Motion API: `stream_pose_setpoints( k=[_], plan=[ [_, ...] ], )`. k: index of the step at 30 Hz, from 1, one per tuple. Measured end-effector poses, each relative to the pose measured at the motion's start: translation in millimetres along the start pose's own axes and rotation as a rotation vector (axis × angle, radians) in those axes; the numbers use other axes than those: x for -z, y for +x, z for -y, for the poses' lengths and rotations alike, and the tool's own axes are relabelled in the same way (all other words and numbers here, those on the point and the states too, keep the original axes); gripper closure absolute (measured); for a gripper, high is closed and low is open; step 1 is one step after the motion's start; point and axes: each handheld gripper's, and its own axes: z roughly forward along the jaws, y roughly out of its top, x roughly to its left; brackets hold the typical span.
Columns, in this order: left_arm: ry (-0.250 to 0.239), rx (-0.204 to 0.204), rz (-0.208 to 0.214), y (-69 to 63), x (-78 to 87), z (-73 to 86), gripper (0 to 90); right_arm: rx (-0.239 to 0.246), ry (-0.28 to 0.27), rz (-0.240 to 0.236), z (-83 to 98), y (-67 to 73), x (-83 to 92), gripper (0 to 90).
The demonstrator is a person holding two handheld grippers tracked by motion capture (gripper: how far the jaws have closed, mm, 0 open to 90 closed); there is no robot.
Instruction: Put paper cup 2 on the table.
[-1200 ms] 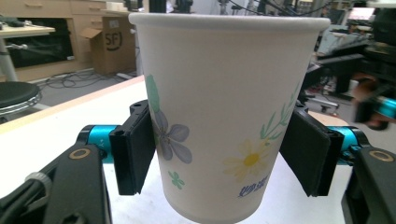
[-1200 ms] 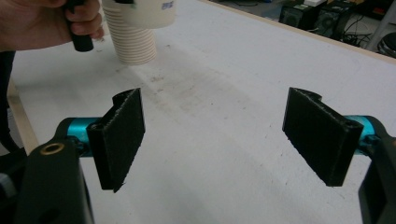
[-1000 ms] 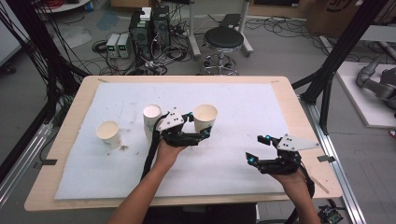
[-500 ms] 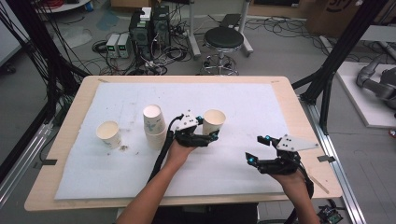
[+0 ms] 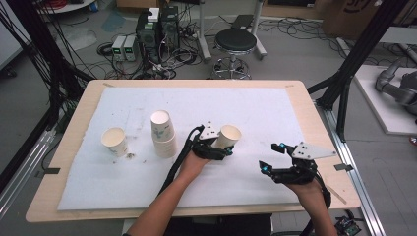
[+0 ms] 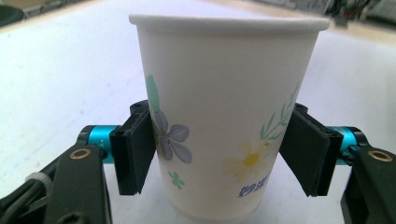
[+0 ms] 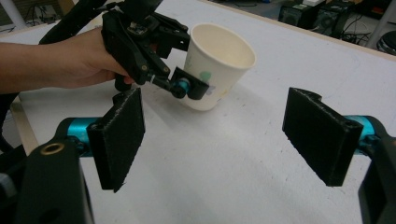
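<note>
Black stool (image 5: 235, 40); grey floor (image 5: 295, 54), perhaps concrete.

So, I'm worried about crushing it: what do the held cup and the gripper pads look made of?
The flower-print cup in the left gripper looks like thin matte paper: rolled rim, printed wall, so probably easy to dent. The pads of the right gripper look like black foam or rubber, with a rough, grainy face; which of the two is unclear.

White paper cup (image 6: 224, 116) bears blue and yellow flowers.
</note>
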Motion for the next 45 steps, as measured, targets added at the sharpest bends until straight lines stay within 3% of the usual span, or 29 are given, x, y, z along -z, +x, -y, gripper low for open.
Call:
stream_pose_setpoints(
  k=[9,14,18,23,32,42,45],
  plan=[
    [0.079,-0.043,-0.033,-6.8,10.1,-0.4,31.3,0.000,0.003,-0.004,-0.4,1.4,-0.4,21.4],
    [0.063,0.004,-0.037,-5.2,16.2,10.4,31.3,0.005,0.004,-0.003,-0.3,1.6,-0.5,21.4],
    [0.063,-0.007,-0.027,-6.0,17.0,10.5,30.0,0.003,0.003,-0.003,-1.0,2.3,-0.9,21.4],
    [0.032,0.039,-0.002,-4.1,23.3,13.2,21.2,0.006,0.009,-0.005,-0.5,2.8,-1.4,21.4],
    [-0.013,0.057,-0.018,-5.7,57.0,20.5,19.3,0.006,0.013,-0.010,-0.5,4.9,-2.9,21.4],
    [-0.129,0.046,0.100,-18.9,102.6,26.8,19.3,0.008,0.014,-0.002,1.8,9.0,-5.3,21.4],
    [-0.171,0.042,0.117,-20.7,118.9,29.0,19.5,0.004,0.014,0.005,2.6,10.2,-5.6,21.4]
  ],
)
